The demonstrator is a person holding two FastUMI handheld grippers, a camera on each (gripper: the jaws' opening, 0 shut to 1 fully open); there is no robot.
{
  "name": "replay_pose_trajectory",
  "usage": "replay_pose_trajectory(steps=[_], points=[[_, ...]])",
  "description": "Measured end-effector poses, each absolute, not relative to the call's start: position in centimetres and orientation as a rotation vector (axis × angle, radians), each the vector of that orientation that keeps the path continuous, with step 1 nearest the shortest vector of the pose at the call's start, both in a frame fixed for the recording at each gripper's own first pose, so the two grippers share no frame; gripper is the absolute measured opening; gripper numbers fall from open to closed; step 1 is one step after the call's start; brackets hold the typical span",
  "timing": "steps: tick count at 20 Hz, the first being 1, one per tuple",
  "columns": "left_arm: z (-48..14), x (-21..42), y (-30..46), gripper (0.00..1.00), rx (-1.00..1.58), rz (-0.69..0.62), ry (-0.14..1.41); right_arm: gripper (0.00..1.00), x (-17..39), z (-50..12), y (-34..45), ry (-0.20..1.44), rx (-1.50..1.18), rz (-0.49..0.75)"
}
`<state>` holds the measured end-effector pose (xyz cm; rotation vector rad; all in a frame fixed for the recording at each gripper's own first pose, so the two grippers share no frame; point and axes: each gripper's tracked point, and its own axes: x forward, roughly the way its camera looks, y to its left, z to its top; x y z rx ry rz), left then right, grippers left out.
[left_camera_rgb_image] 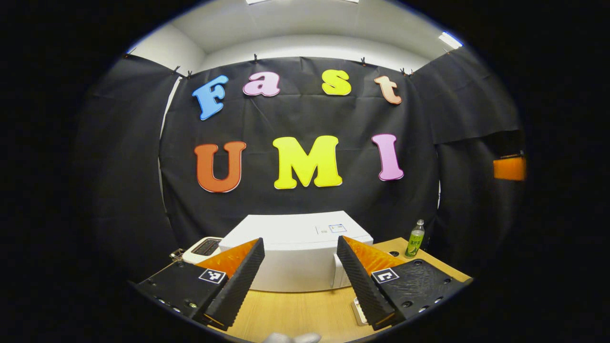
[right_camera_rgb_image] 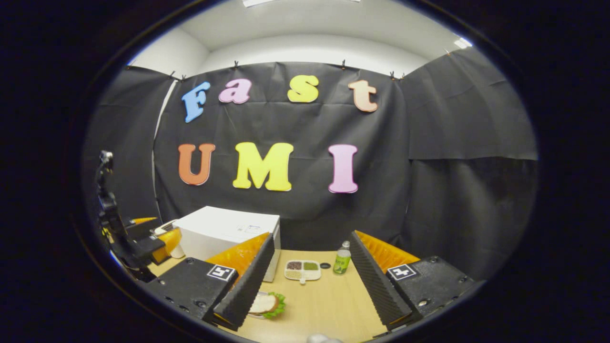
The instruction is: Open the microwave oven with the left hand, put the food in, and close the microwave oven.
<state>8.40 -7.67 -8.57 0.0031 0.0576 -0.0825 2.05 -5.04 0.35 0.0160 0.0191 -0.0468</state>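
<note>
Both grippers hover over the wooden table [right_camera_rgb_image: 329,300], jaws spread and holding nothing. The left gripper [left_camera_rgb_image: 300,257] faces the closed white microwave [left_camera_rgb_image: 295,252] at twelve o'clock; the sandwich [right_camera_rgb_image: 268,304] lies at seven o'clock beneath the right gripper [right_camera_rgb_image: 312,257].

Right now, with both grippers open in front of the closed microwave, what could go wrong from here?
1. The sandwich lies close in front of the microwave; depending on how the door swings, it might sweep it.
2. The bottle and the divided dish stand near the right gripper; reaching for the sandwich could tip the bottle.
3. The left gripper faces the microwave front, where no handle is clear; it may slip off the door edge.
</note>
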Motion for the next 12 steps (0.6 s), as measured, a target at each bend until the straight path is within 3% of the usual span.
replay_pose_trajectory(steps=[1,2,3,4,5,6,7,8,12], points=[[-9.6,9.4,-8.6,0.95,0.008,-0.091,0.06,1.0,2.1,0.3,-5.6,0.022,0.009,-0.057],[-10.6,10.4,-9.7,0.95,0.006,-0.103,0.06,1.0,2.1,0.2,-6.2,0.032,-0.003,-0.07],[-12.1,11.5,-10.7,0.95,0.006,-0.112,0.075,0.92,2.0,0.3,-6.8,0.034,-0.013,-0.083],[-13.3,12.6,-11.6,0.95,0.01,-0.119,0.08,1.0,2.0,0.5,-7.3,0.032,-0.018,-0.095],[-14.5,13.7,-12.4,0.87,0.011,-0.121,0.088,0.92,1.9,0.2,-7.7,0.039,-0.025,-0.105],[-16.0,14.8,-13.3,0.96,0.009,-0.128,0.107,1.0,1.9,0.0,-8.1,0.049,-0.034,-0.116],[-17.3,15.9,-14.0,0.88,0.008,-0.129,0.121,1.0,1.9,-0.3,-8.6,0.062,-0.042,-0.125],[-18.7,17.1,-14.5,0.96,0.008,-0.125,0.14,0.92,1.9,-0.5,-8.9,0.075,-0.05,-0.135],[-23.1,20.8,-15.7,0.93,0.003,-0.109,0.185,0.92,2.2,-1.3,-10.2,0.11,-0.063,-0.165]])
